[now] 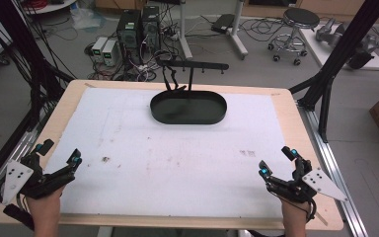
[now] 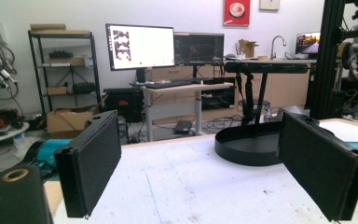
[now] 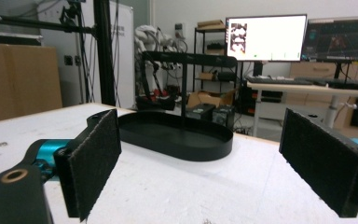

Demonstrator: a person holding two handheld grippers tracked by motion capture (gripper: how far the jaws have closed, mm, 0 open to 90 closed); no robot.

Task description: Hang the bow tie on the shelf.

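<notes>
Two open claws wait at the near corners, far from the black tray.

The left gripper (image 1: 59,154) and right gripper (image 1: 277,161) have jaws wide apart, holding nothing. The oval tray (image 1: 188,107) with its hanger stand (image 1: 192,66) sits at the table's (image 1: 286,128) far edge, its long side running left to right, about equally far from both. The tray looks empty, though something dark may hang from the bar.

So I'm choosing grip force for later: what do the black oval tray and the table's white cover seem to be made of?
The black oval tray looks like painted or powder-coated metal, possibly plastic: thin, even upright rim, matte black with a faint sheen. The white cover looks like a matte foam or fibre board: chalky, scuffed, with dark stains, laid over a pale wooden tabletop showing at the edges.
</notes>
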